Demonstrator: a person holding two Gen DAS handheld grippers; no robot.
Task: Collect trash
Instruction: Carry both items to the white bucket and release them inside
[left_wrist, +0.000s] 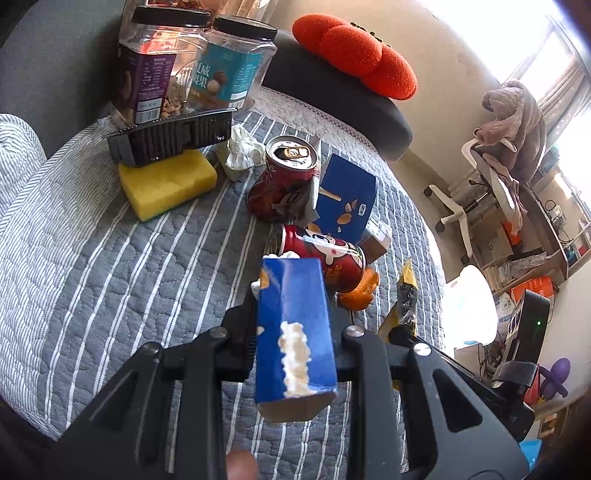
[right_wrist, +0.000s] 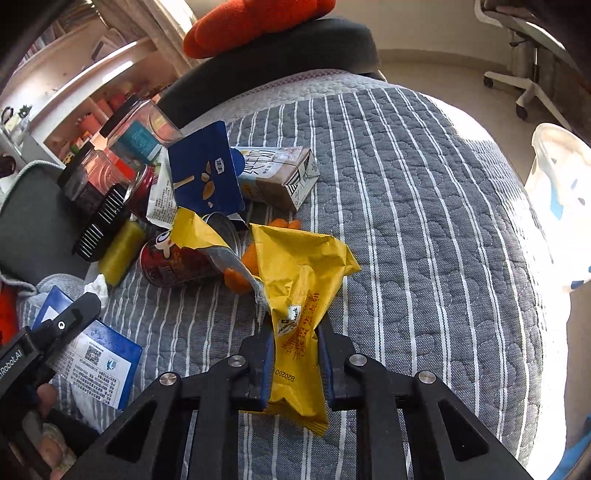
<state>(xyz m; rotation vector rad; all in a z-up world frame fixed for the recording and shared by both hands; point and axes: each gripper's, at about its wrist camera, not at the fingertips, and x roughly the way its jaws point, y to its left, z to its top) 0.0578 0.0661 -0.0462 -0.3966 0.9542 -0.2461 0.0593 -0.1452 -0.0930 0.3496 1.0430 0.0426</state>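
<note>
My left gripper (left_wrist: 293, 325) is shut on a torn blue snack box (left_wrist: 295, 332), held above the striped cover; box and gripper also show at the lower left of the right wrist view (right_wrist: 96, 354). My right gripper (right_wrist: 295, 354) is shut on a crumpled yellow wrapper (right_wrist: 299, 280); the wrapper also shows in the left wrist view (left_wrist: 404, 299). On the cover lie two red cans (left_wrist: 286, 177) (left_wrist: 325, 258), a second blue box (left_wrist: 345, 199), a milk carton (right_wrist: 277, 177), orange peel (left_wrist: 360, 291) and a crumpled tissue (left_wrist: 240, 151).
Two clear snack jars (left_wrist: 162, 74) stand behind a black tray (left_wrist: 170, 138) resting on a yellow sponge (left_wrist: 166, 184). A red cushion (left_wrist: 354, 51) lies on the dark armrest (left_wrist: 332, 99). A white bin (left_wrist: 469, 306) stands on the floor right of the cover's edge, near an office chair (left_wrist: 491, 173).
</note>
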